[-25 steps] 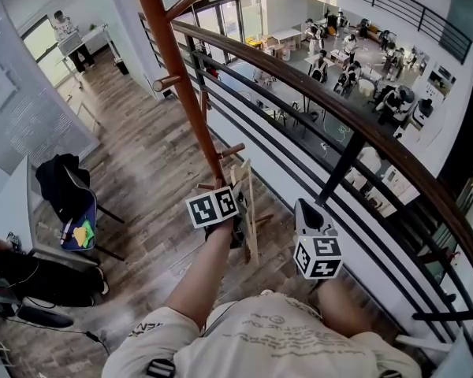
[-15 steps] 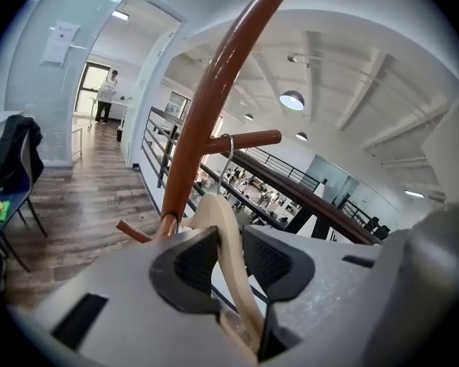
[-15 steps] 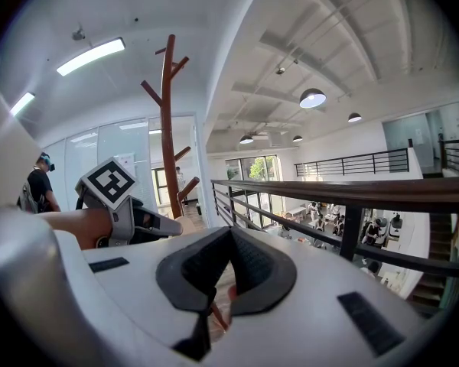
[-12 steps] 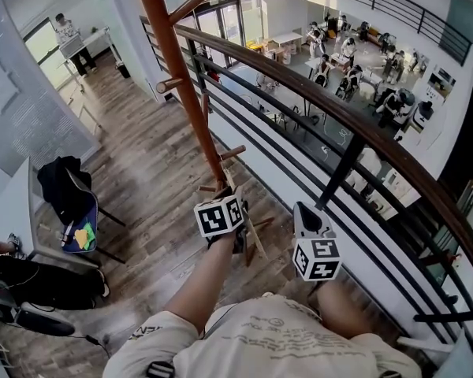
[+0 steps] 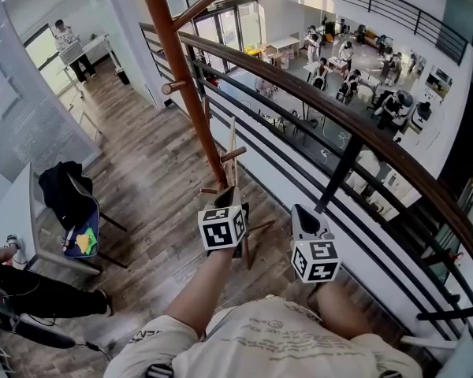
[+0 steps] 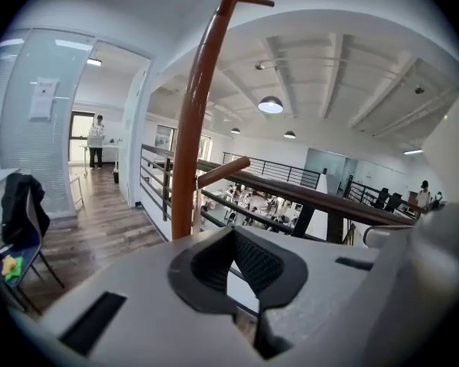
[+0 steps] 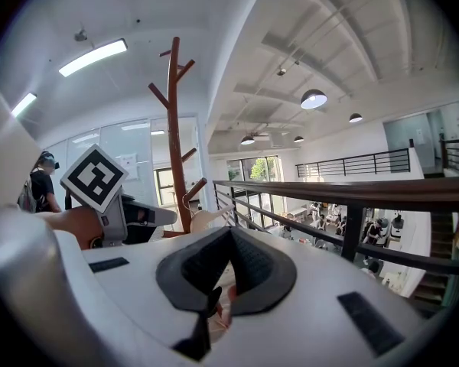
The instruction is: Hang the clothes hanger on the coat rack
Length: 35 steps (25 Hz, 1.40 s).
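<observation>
The brown coat rack (image 5: 183, 85) rises from the wooden floor beside the railing, with short pegs (image 5: 233, 153) sticking out at several heights. My left gripper (image 5: 231, 193) is shut on a pale wooden clothes hanger (image 5: 233, 138), which stands nearly edge-on right by the pole's low pegs. In the right gripper view the hanger (image 7: 206, 219) shows at the left gripper's tip, close to the pole (image 7: 174, 128). The left gripper view has the pole (image 6: 191, 128) and one peg (image 6: 223, 171) just ahead of the gripper (image 6: 237, 275). My right gripper (image 5: 300, 211) hovers to the right, shut and holding nothing (image 7: 214, 283).
A black railing with a brown handrail (image 5: 331, 105) runs diagonally just right of the rack, with an open atrium and people far below. At the left stand a chair with a dark jacket (image 5: 65, 191) and a glass wall (image 5: 20, 109). A person (image 5: 8, 278) is at the lower left.
The left gripper has shifted slightly right and toward me. The hanger has turned from broadside to nearly upright and edge-on, its top now beside the pole's low peg. The right gripper has barely moved.
</observation>
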Available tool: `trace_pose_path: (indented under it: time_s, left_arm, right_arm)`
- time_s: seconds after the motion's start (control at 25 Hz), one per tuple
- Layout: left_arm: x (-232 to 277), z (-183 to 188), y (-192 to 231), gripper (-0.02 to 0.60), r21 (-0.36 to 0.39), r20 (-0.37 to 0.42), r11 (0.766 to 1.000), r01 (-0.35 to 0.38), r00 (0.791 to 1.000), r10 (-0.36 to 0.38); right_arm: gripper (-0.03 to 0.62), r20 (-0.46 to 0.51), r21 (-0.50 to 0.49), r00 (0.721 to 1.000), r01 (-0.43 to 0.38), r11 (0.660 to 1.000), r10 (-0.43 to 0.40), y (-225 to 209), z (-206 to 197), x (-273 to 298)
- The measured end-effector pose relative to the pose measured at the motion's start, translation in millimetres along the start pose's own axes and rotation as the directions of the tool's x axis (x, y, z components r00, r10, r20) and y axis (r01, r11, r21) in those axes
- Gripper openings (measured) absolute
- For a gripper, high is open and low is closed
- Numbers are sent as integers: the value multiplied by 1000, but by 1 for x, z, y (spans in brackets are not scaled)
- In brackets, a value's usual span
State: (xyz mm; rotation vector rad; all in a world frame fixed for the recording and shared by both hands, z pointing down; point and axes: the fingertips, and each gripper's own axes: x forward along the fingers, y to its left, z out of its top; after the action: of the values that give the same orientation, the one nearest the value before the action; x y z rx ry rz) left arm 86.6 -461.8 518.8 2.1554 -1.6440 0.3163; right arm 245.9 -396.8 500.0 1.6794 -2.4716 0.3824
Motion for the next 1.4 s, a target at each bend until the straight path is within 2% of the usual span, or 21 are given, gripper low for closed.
trace_pose_path:
  time_s: [0.32,0.56,0.68,0.88,1.4]
  left_arm:
    - [-27,14,-10,5,52,68,996,74,995,-77]
    - [-61,25,-22,5,115,122,984,135,981,-148]
    - [-78,24,-22,5,127,124,976,176,973,-192]
    - [-106,18,-17,5,168,138,962,214,962,-237]
    - [-150,-16,7,5,184,86,938,293,946,-312]
  right_arm:
    - [-2,11,-10,1000,8,1000,-8,19,3,-5]
    - [-2,37,-11,999,33,999,-33,35,9,-18]
    - [-2,53,-29,997,56,998,-54,49,11,-24]
    - [-2,85,-4,993,81,997,-80,73,19,-33]
    - [-2,115,4,984,135,991,-134,126,22,-49]
